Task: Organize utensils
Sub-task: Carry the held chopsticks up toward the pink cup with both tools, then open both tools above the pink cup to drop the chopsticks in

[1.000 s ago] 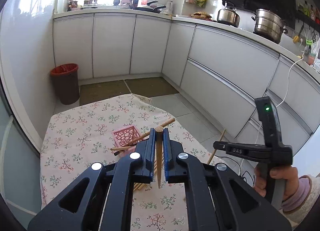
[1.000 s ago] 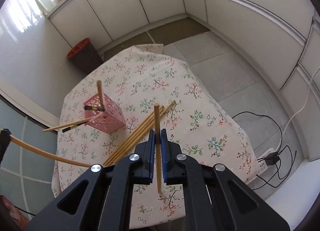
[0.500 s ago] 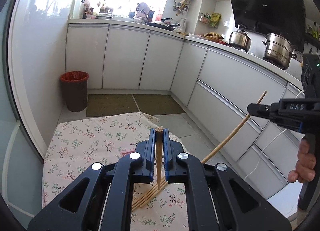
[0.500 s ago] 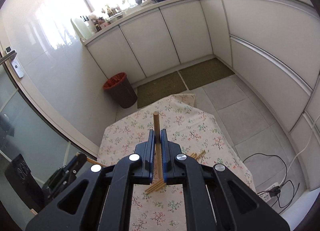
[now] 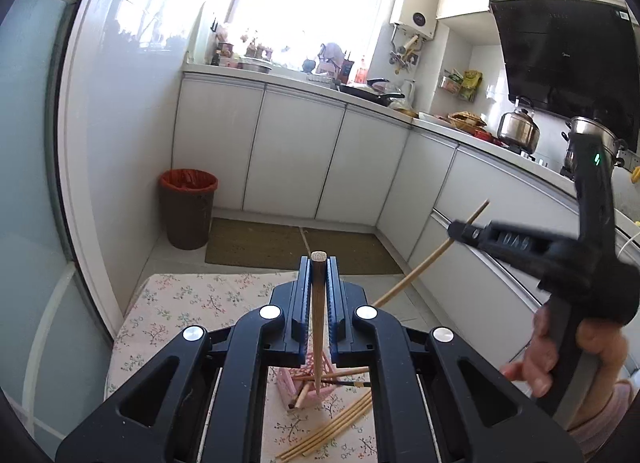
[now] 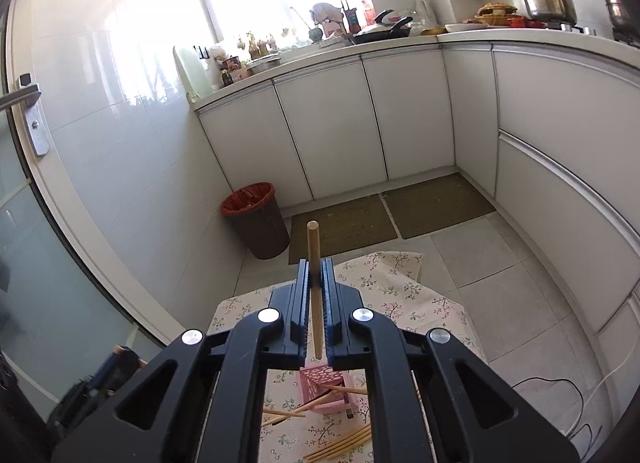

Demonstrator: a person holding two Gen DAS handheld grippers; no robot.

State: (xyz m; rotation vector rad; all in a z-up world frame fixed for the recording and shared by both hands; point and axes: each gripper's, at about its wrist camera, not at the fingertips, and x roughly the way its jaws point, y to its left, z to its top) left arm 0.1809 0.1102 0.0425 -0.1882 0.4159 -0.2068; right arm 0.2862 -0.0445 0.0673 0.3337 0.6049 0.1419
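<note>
My left gripper (image 5: 319, 263) is shut on a wooden chopstick (image 5: 318, 327) that runs back between its fingers, raised above the floral-cloth table (image 5: 180, 303). My right gripper (image 6: 316, 263) is likewise shut on a second chopstick (image 6: 314, 287), whose end sticks out past the fingertips. In the left wrist view the right gripper (image 5: 454, 229) shows at the right with its chopstick (image 5: 424, 267) slanting down to the left. Below both grippers a pink lattice holder (image 6: 324, 383) (image 5: 298, 389) sits on the table, with chopsticks poking out of it. Loose chopsticks (image 6: 340, 445) (image 5: 332, 427) lie just in front of it.
A brown bin with a red liner (image 5: 188, 207) (image 6: 256, 219) stands on the floor beyond the table. White cabinets (image 6: 400, 111) line the back and right, with two floor mats (image 6: 436, 203) before them. Cables (image 6: 560, 387) lie on the floor at the right.
Both grippers have risen and tipped upward, each keeping its chopstick. The table and pink holder have sunk to the bottom of both views. More of the kitchen shows.
</note>
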